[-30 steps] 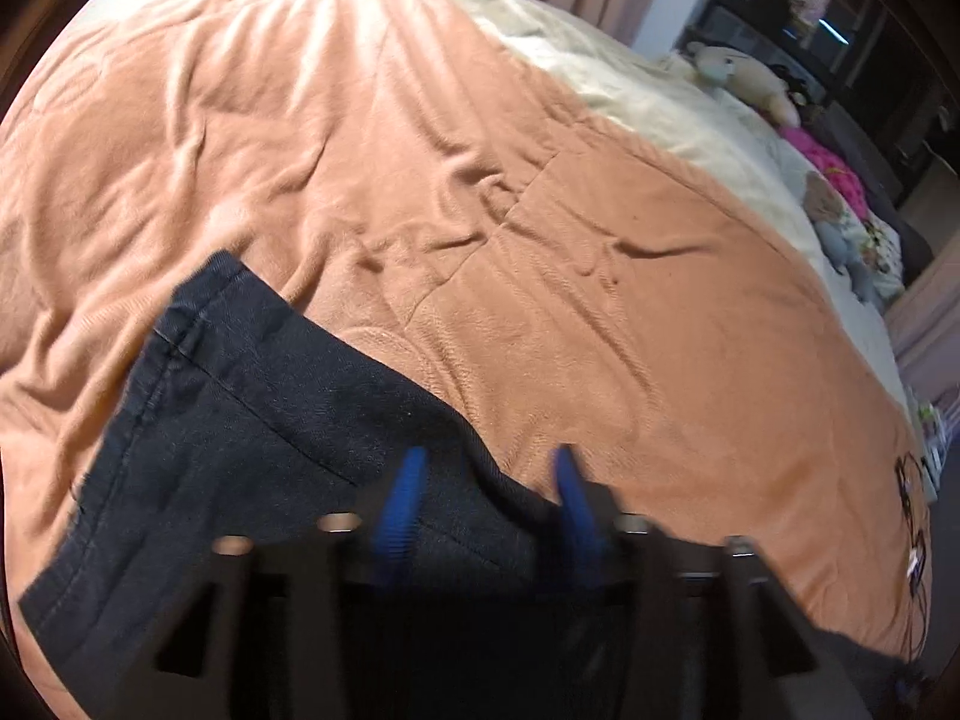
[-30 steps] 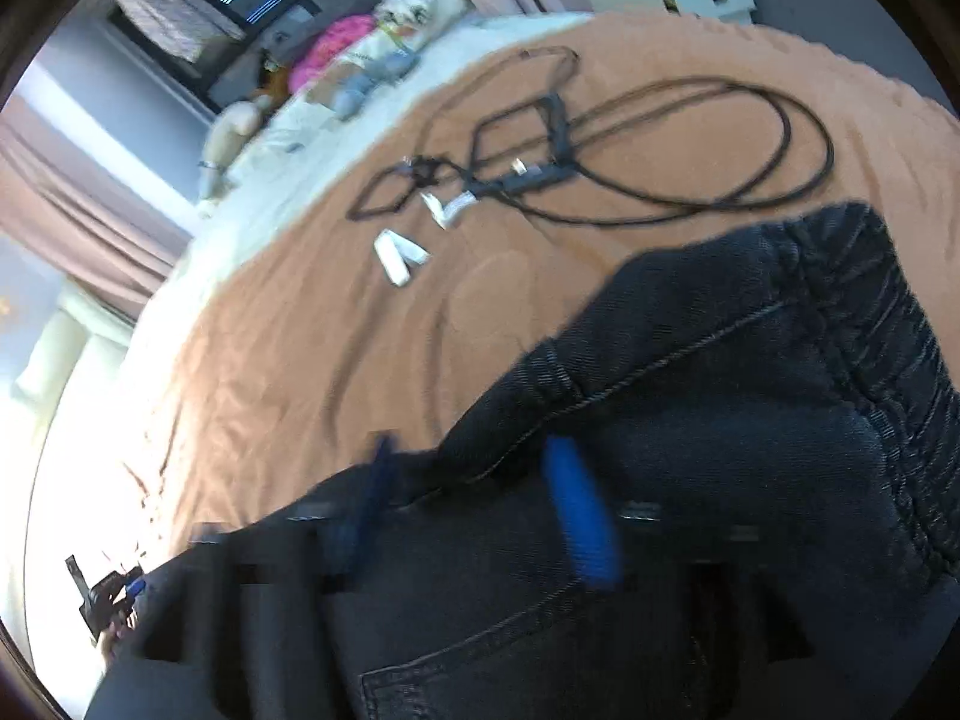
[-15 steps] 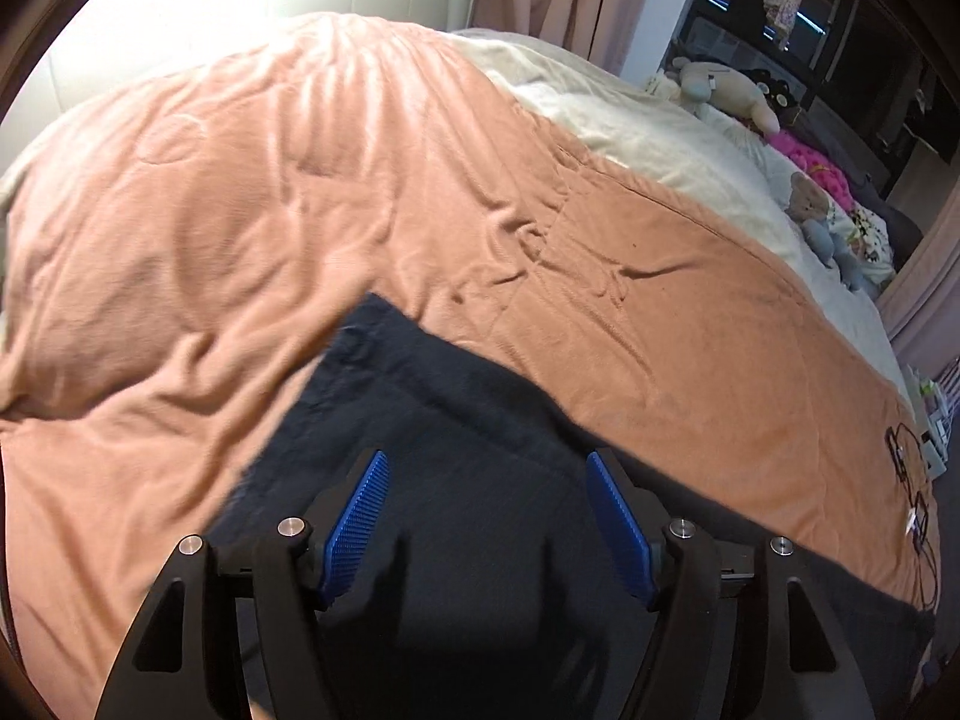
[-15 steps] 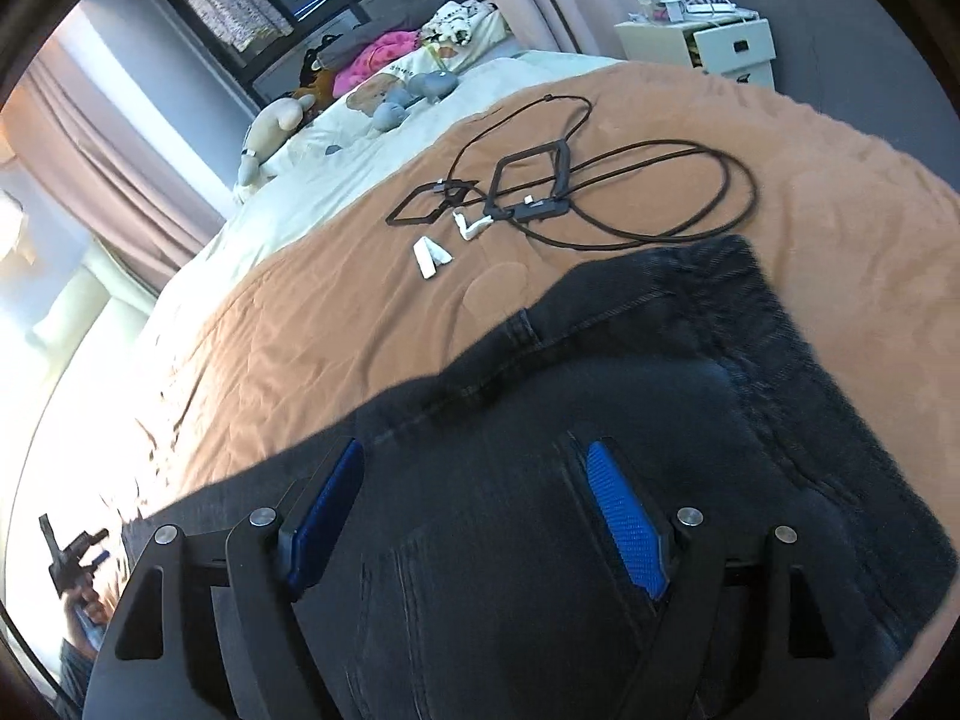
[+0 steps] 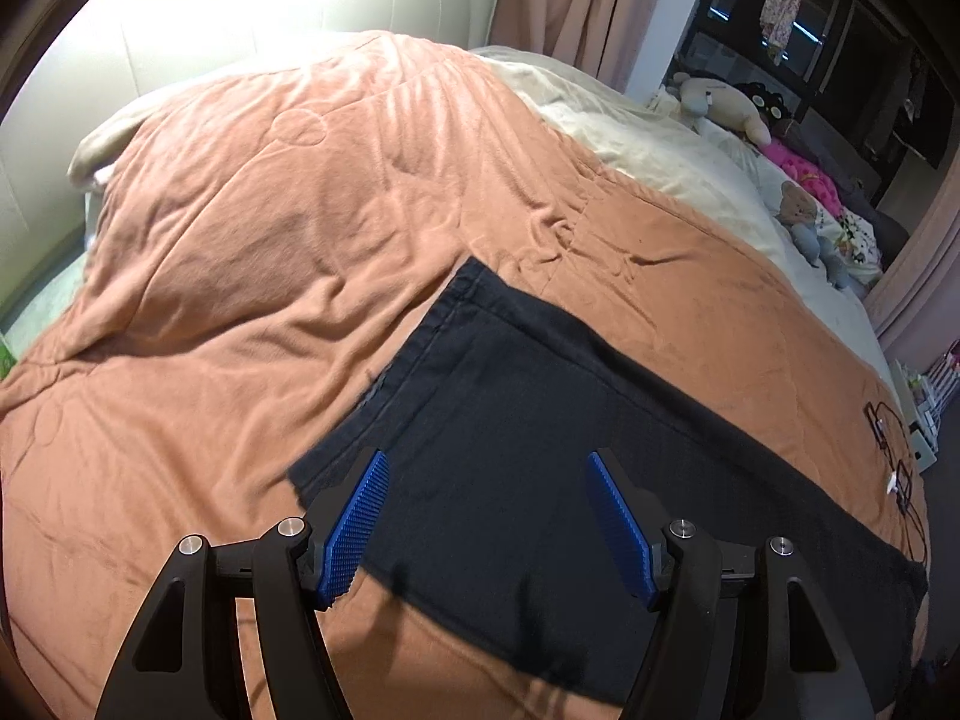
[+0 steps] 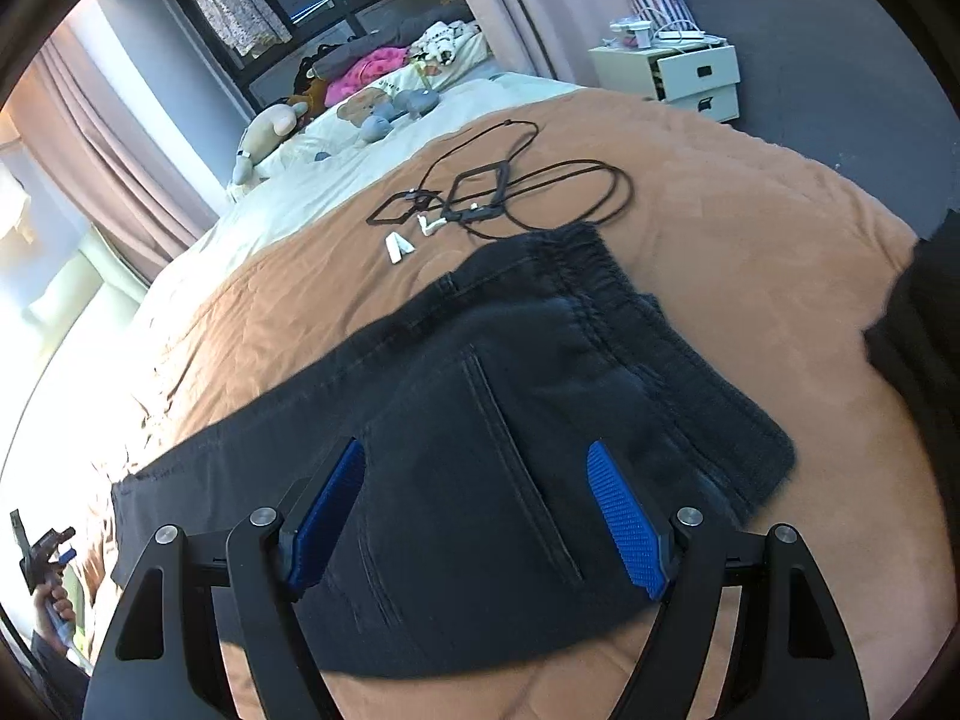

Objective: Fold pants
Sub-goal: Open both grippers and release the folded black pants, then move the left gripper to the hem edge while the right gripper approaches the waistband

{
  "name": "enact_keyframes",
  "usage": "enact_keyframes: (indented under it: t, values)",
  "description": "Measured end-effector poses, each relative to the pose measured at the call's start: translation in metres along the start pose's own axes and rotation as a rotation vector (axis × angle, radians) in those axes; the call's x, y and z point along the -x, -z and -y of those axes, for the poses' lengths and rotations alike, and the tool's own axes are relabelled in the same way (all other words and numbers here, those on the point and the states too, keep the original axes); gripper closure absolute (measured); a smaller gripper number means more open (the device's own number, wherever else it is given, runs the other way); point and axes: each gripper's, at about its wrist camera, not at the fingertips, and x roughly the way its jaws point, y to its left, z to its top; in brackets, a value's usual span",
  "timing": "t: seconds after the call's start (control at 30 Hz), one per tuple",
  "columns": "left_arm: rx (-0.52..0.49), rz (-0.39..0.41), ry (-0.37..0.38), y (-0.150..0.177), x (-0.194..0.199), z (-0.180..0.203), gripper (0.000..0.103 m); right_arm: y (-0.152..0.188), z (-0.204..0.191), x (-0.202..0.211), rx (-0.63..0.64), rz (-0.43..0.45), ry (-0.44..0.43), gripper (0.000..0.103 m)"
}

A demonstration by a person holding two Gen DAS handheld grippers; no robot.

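Both grippers, left gripper [image 5: 483, 525] and right gripper [image 6: 477, 519], released above flat pants [image 6: 480, 420], hem edge [image 5: 420, 354] free.

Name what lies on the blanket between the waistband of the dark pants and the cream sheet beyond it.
In the right wrist view: a tangle of black cable and small white pieces, on the orange blanket beyond the pants.

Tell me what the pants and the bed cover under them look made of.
Pants: dark denim, matte, judging by the stitched seams, back pocket and gathered elastic waistband. Bed cover: orange-brown plush or fleece, probably, with a soft sheen, shallow wrinkles and quilted circles.
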Motion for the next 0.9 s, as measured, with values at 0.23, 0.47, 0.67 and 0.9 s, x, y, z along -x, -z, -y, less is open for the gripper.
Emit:
enact_keyframes:
  t: [0.23,0.47,0.67,0.9]
  values:
    - [-0.014,-0.020,0.012,0.025,0.022,-0.016,0.037,0.031,0.027,0.030,-0.038,-0.019,0.015,0.027]
    - [0.047,-0.075,0.047,0.042,0.014,-0.043,0.054,0.055,0.058,0.046,-0.108,-0.043,0.002,0.027]
    - [0.123,-0.108,0.062,0.055,-0.006,-0.068,0.054,0.072,0.081,0.048,-0.155,-0.068,-0.005,0.027]
    - [0.226,-0.165,0.102,0.077,-0.047,-0.085,0.054,0.078,0.097,0.038,-0.208,-0.093,-0.023,0.027]
